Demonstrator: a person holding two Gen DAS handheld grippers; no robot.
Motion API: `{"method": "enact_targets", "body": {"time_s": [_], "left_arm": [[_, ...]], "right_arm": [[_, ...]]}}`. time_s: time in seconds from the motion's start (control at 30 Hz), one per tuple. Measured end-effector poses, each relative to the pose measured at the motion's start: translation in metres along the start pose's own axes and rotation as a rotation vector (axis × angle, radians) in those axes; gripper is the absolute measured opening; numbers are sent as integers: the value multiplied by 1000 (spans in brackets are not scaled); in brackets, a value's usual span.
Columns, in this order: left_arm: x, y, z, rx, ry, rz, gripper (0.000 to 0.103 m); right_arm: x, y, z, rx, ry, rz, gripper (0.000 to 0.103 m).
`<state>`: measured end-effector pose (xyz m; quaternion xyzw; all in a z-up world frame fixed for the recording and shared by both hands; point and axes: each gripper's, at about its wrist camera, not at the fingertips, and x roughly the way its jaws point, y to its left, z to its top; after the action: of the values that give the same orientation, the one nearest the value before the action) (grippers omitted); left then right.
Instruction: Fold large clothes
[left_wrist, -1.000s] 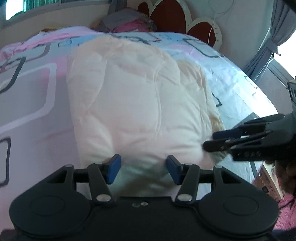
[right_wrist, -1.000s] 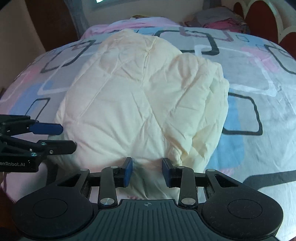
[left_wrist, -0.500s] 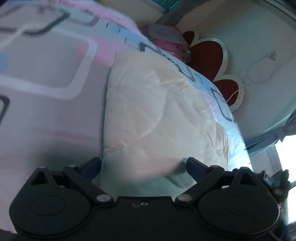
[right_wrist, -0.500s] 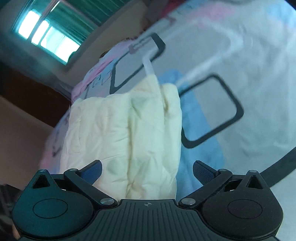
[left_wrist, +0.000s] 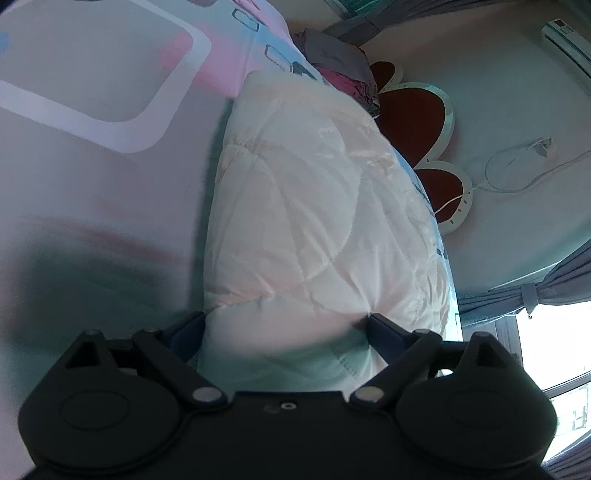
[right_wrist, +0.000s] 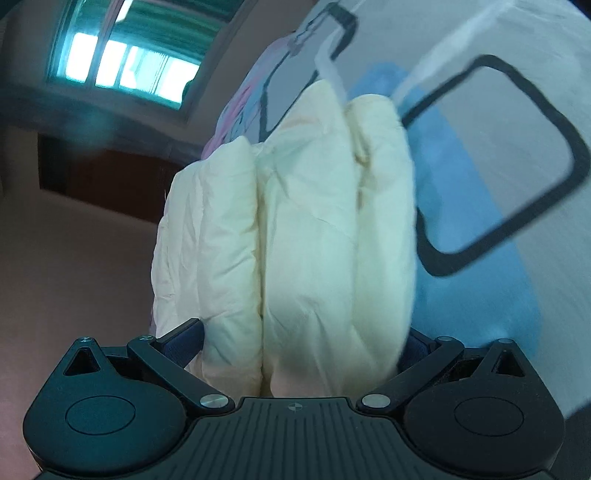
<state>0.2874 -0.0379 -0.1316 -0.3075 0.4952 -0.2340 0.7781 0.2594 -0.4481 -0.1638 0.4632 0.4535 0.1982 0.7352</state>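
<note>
Straddling the folded cream quilt (left_wrist: 317, 221) on the bed (left_wrist: 92, 155), left claw (left_wrist: 286, 334) and right claw (right_wrist: 304, 345) have just opened wide, each with quilt between its jaws.

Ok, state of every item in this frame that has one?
Cream quilted comforter: folded into a thick stack of layers, lying on the bed.
Left gripper: jaws just opened wide, straddling the comforter's near edge.
Right gripper: jaws just opened wide, straddling the folded layers.
Curtain: tied back.

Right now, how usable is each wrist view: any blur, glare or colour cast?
Left wrist: bedsheet smeared, quilt soft near the tongs, window blown out, greenish cast. Right wrist: quilt edges and sheet motion-blurred, window glaring teal.
</note>
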Motion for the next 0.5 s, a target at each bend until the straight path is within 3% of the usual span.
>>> {"method": "enact_targets", "body": {"time_s": [0.17,0.3,0.33,0.5], "left_arm": [[10,-4,2,30,-6,-35,87],[8,-12,-3,112,-25,-32,80],[6,-17,-4,128,-25,-33,74],[-9,-29,0,245,-12,-62,70]], "right_arm": [[19,19,-2,-78,-7,-52,102],[28,24,-4,-94,1,-40,68],[26,27,-6,-109,-2,-45,66],[25,50,-13,-156,-34,-78,54]]}}
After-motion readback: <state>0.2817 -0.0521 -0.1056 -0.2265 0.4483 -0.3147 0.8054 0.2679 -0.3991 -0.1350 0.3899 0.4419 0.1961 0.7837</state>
